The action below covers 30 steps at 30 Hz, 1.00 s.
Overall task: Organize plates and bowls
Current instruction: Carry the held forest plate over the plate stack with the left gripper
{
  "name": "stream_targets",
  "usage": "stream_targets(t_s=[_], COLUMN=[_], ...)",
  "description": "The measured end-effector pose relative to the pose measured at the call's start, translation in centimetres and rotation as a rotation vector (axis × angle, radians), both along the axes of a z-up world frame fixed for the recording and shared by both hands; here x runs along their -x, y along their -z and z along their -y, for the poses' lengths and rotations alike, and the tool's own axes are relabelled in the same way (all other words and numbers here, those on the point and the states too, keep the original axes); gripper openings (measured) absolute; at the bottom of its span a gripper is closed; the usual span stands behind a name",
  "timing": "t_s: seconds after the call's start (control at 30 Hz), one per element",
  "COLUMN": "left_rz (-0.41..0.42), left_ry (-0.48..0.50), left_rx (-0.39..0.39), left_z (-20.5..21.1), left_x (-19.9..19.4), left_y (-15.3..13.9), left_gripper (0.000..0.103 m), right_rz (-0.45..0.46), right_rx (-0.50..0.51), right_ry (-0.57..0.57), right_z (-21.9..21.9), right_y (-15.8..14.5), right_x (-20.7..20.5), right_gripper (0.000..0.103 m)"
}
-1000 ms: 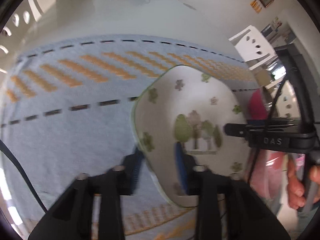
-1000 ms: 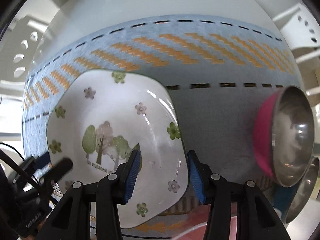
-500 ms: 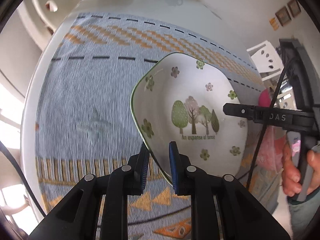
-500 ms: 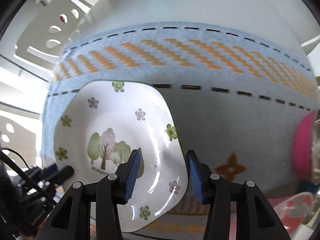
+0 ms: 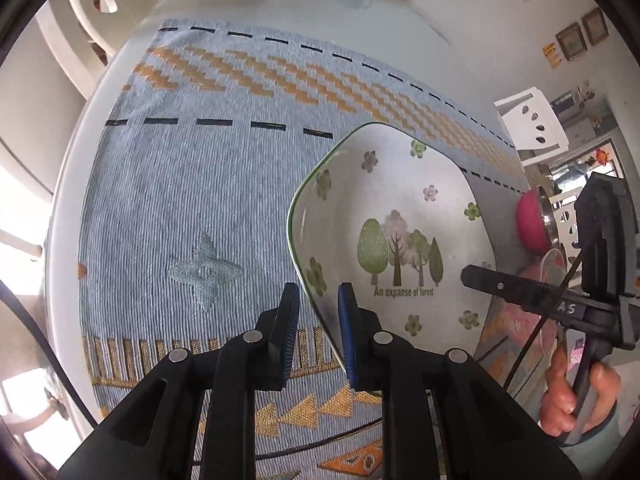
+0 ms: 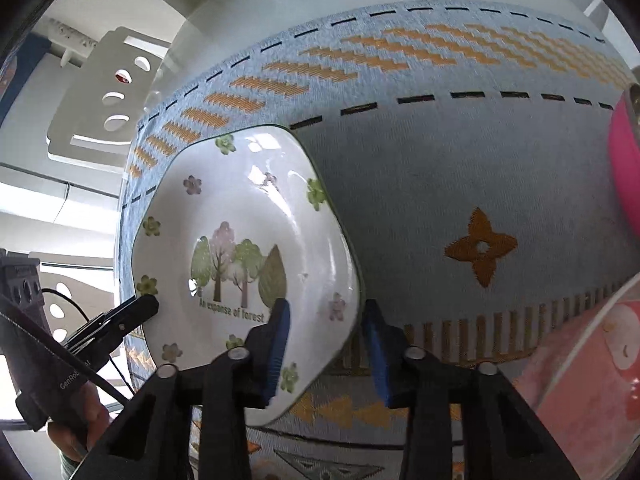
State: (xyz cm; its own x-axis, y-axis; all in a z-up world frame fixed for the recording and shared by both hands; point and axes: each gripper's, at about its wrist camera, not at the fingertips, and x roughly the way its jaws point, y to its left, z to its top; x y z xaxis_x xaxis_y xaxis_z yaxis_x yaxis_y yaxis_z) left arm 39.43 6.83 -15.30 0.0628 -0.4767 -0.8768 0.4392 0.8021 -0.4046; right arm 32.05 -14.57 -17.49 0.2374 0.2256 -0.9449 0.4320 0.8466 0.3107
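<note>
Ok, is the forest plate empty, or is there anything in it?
Empty. Both wrist views show the forest plate's whole white inside: only the printed trees, flowers and lettering, with no food or other dish resting in it.

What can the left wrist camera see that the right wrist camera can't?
Only the left wrist view shows the picture frames on the wall and a silvery star shape woven into the cloth.

Only the right wrist view shows an orange-brown flower shape in the cloth.

Both show the tree plate on the blue tablecloth, a pink bowl and white chairs. The left claw is shut on the plate's rim. The right claw is closing with the opposite rim between its pads, not yet pinched.
</note>
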Motion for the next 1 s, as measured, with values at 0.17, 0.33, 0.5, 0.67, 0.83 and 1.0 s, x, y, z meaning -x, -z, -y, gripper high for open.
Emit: stream_targets(t_s=[0.17,0.33,0.5,0.67,0.83,1.0], left_rz=[0.013,0.045,0.035,0.02,-0.004,-0.006], left_ry=[0.013,-0.004,0.03,0.018,-0.009,-0.039], left_rx=[-0.004,-0.02,-0.018,0.006,0.04,0.052], left_z=[0.0,0.2,1.1,1.1,0.2,-0.6], left_x=[0.0,-0.7,-0.9,-0.7,-1.0,-1.7], left_y=[-0.5,-0.2,0.6,1.1,1.1,0.8], left_gripper=[0.018,0.018,0.017,0.017,0.017,0.017], right_rz=[-0.013,-0.015,0.019,0.066,0.072,0.053], right_rx=[0.083,-0.015,-0.004,-0.025,-0.022,-0.05], right_ry=[-0.033,0.013,0.023,0.064,0.049,-0.015], right_z=[-0.6,0.1,0.2,0.7,0.3,-1.8], right_y=[-0.2,0.7,0.6,0.4,0.2,0.2], right_x=[0.2,0.8,1.1,1.9,2.2,2.6], right_gripper=[0.032,0.032,0.033,0.033,0.033,0.033])
